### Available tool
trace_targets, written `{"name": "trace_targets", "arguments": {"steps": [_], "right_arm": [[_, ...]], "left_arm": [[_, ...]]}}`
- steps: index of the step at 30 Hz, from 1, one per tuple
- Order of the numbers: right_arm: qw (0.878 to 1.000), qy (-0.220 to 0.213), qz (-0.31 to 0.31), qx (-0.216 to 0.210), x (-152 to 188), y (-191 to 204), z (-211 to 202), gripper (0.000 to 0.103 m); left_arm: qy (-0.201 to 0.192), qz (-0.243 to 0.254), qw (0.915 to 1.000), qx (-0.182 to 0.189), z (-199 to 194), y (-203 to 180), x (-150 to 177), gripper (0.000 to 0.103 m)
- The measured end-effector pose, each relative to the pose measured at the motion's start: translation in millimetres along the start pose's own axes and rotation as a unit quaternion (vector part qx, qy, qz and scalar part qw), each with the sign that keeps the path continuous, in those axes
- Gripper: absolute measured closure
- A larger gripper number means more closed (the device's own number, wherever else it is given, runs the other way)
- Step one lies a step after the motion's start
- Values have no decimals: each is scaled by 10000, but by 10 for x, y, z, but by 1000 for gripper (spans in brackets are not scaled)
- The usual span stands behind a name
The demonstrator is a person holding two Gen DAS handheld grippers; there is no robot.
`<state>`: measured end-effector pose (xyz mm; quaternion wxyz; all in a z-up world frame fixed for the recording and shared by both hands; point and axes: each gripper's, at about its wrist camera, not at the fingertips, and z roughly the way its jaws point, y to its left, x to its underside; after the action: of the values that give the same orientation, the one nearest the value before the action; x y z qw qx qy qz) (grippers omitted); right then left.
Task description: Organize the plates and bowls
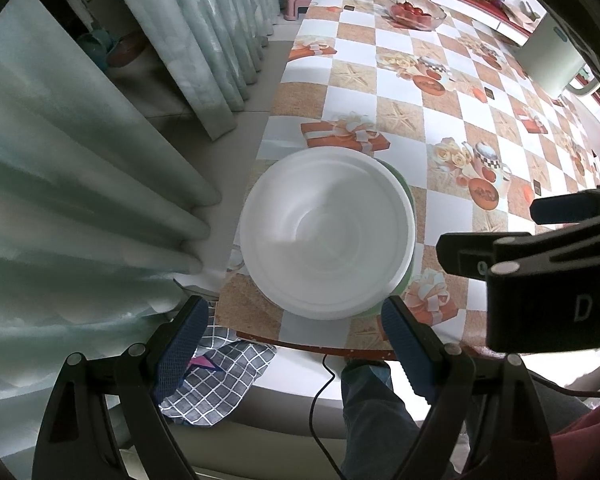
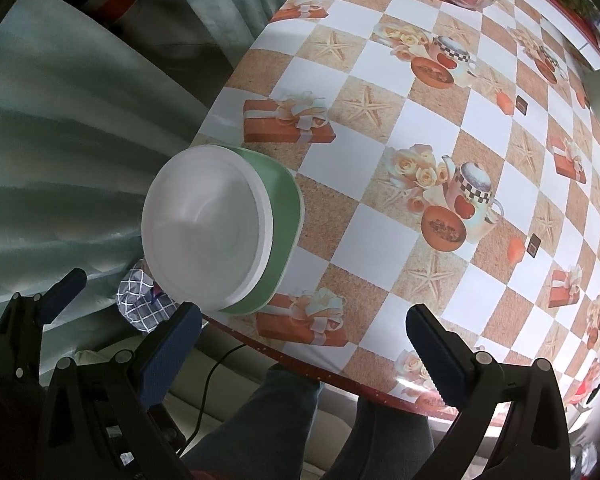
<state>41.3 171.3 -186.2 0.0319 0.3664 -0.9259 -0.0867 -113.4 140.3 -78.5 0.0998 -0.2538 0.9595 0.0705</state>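
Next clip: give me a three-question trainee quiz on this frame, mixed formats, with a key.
1. True or false: the white bowl sits inside the green dish.
2. The left tool is: A) shut on the bowl B) open, holding nothing C) out of view.
3. Fill in: the far glass bowl holds small ____ fruit.

Key: 1 true. 2 B. 3 red.

Tomato dish, checked cloth, curtains.

The right gripper body shows only white letters "DA".
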Motion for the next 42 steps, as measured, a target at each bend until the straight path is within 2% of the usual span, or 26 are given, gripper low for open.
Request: {"name": "trace_targets", "arguments": {"steps": [42], "right_arm": [[9998, 41, -146, -112, -34, 11, 60, 0]], "left_arm": [[136, 80, 9998, -128, 51, 15, -35, 13]]}}
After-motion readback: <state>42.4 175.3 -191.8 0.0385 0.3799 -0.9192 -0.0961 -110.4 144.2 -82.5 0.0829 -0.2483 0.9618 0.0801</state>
